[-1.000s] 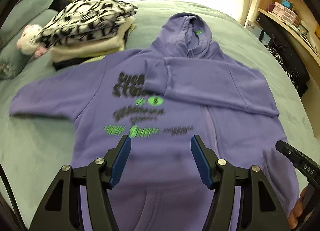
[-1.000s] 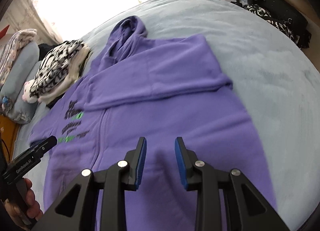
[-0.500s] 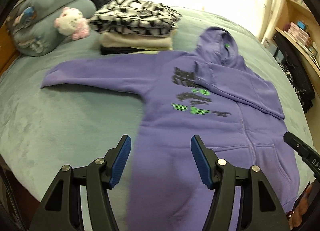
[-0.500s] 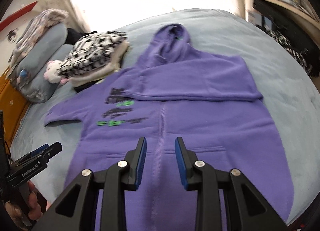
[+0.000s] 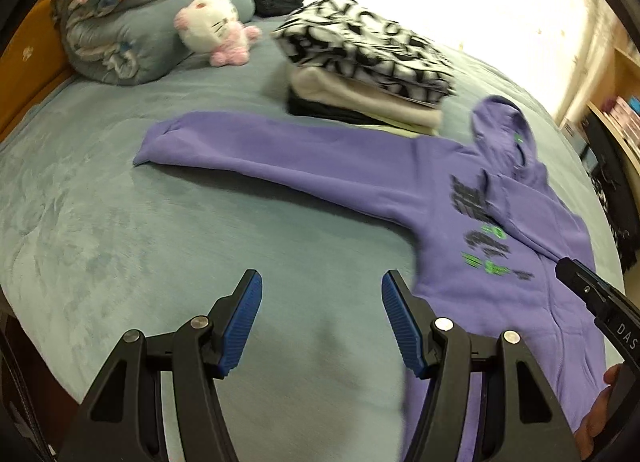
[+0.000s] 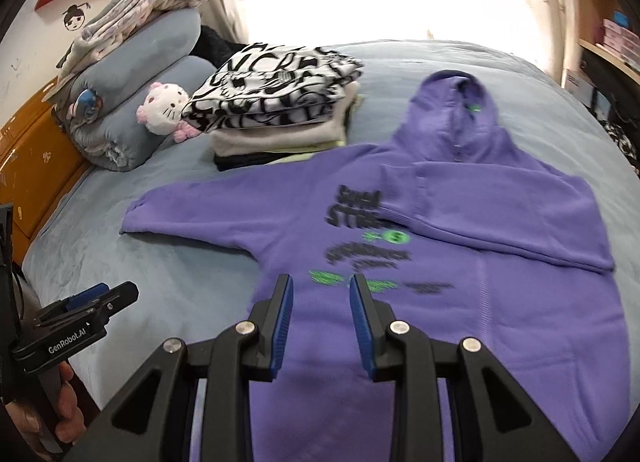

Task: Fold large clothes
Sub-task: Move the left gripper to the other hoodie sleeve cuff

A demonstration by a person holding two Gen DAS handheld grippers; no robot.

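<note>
Grey-blue bed (image 5: 120, 246) under a bright curtained window, with rolled bedding (image 6: 132, 101), plush cat (image 5: 212, 31) and stack of folded clothes (image 6: 276, 101) near the head. Purple hoodie (image 6: 460, 262) spread flat, one sleeve folded across chest, other stretched out. Left gripper (image 5: 322, 320) wide apart above bare bedding, empty; right gripper (image 6: 320, 322) narrowly apart above the hoodie front, empty. Compared with a second ago, left view swung off the hoodie toward the outstretched sleeve.

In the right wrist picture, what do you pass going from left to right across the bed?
Rolled blanket → plush kitten → stack of folded clothes → purple hoodie's hood.
</note>
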